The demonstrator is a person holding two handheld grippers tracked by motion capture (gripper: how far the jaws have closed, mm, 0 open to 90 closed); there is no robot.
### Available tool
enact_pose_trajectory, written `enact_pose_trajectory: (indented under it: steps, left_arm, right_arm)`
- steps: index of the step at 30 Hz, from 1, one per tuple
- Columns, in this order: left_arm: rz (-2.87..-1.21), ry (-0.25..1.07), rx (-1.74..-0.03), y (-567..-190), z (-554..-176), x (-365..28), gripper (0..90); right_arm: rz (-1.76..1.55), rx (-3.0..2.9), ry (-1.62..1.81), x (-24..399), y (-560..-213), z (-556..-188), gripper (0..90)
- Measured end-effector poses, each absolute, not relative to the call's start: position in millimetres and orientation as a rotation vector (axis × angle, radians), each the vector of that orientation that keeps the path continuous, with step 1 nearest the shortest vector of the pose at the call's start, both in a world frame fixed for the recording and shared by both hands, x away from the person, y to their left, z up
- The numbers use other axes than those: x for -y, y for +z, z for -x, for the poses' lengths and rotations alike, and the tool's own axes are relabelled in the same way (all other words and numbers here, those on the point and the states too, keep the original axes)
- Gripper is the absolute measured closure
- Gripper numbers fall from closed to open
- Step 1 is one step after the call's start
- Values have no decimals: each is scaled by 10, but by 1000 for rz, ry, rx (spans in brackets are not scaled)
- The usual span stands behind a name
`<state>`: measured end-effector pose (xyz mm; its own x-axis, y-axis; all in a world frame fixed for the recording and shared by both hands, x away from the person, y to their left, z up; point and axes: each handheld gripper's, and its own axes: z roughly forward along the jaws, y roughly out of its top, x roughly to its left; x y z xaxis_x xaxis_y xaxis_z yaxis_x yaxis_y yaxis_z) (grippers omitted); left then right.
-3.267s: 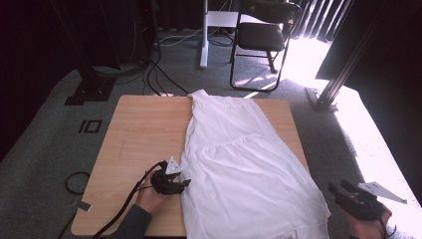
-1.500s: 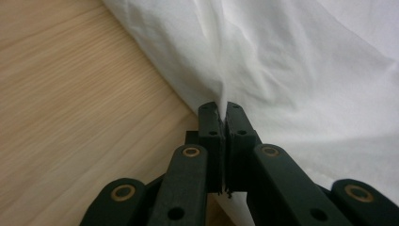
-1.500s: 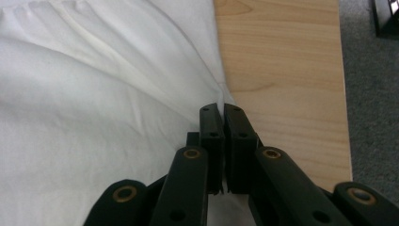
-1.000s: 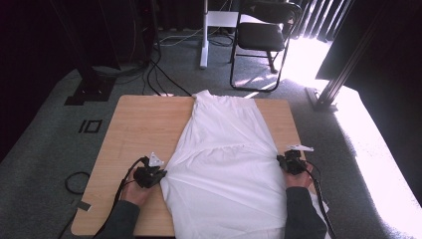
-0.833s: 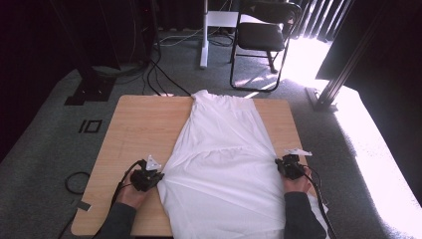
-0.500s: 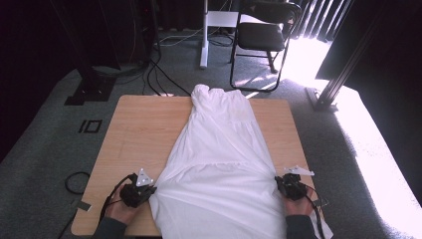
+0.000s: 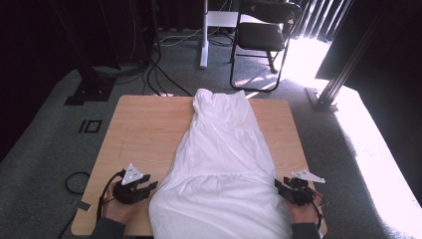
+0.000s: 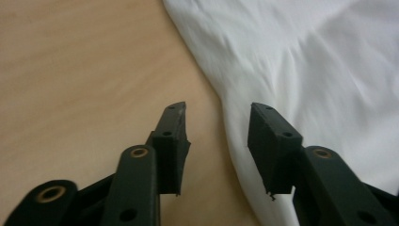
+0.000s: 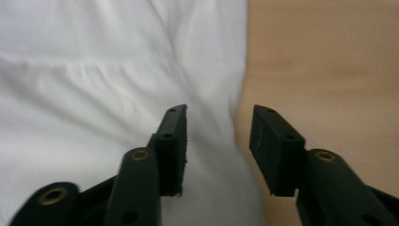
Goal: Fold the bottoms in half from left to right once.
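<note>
- On the wooden worktop (image 7: 139, 129) a white dress (image 7: 224, 169) lies lengthwise, bodice at the far edge, skirt spreading toward me and hanging over the near edge.
- Left hand-held gripper (image 7: 149, 185) sits just beside the skirt's left edge near the near-left corner. Its jaws have just been opening and now stand apart. In the left gripper view the hand-held gripper (image 8: 217, 123) has the cloth edge (image 8: 226, 108) running up between the jaws, with no pad pressing on it: bare wood under one jaw, white fabric under the other.
- Right hand-held gripper (image 7: 279, 185) sits at the skirt's right edge, mirrored. Its jaws have also just been opening and are apart. In the right gripper view the hand-held gripper (image 9: 219, 123) straddles the fabric's side edge (image 9: 237, 94), nothing pinched.
- Compared with a second ago: both side edges were then clamped and the dress was being drawn toward me. Now both are let go and the dress lies narrower and straighter along the worktop.
- Step in hand, my judgement: release after a pull-and-straighten. The dress is laid out flat, with a gathered seam across the middle and few wrinkles.
- Next move, my judgement: likely a fold. It calls for a fresh grip on both side edges, each pad biting cloth only, with both hands moving evenly so the skirt stays square.
- Risk: the overhanging hem could drag the dress off the near edge.
</note>
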<state>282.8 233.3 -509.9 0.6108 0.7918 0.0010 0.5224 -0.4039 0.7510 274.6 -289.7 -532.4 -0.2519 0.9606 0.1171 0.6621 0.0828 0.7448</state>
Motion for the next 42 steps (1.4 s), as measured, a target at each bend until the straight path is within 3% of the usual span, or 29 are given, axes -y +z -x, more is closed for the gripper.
enact_pose_trajectory:
  steps: [5,6,10,16,17,24,27,30,36,42]
  left_arm:
    - [-2103,449,-1041,-5074,-3234,-2081,485]
    - [-2108,413,-1055,-5106,-3453,-1955,477]
    - [-2105,374,-1088,-5171,-3757,-1768,470]
    - [-2091,365,-1103,-5197,-3884,-1724,470]
    - [-2090,371,-1105,-5203,-3891,-1728,470]
    - [-2087,382,-1085,-5177,-3925,-1726,468]
    - [-2081,387,-1074,-5163,-3932,-1673,468]
    - [-2074,385,-1077,-5178,-3939,-1657,468]
    - [-2087,373,-1074,-5213,-3944,-1633,465]
    - [-2097,353,-1068,-5237,-3942,-1594,462]
  right_arm:
    - [-1526,-1986,965,2755,-5222,-3232,516]
    - [-1528,-1989,976,2731,-5224,-3333,500]
    - [-1442,-2063,1096,2546,-5167,-3596,501]
    - [-1337,-2153,1126,2282,-5099,-3914,578]
    - [-1318,-2201,1118,2158,-5117,-4121,606]
    - [-1311,-2278,1091,1904,-5226,-4451,510]
    - [-1327,-2327,1063,1846,-5290,-4546,609]
    - [-1287,-2351,1070,1812,-5271,-4540,872]
    - [-1155,-2241,1137,1884,-4863,-4361,899]
    - [-1150,-2057,1144,2253,-4427,-4271,898]
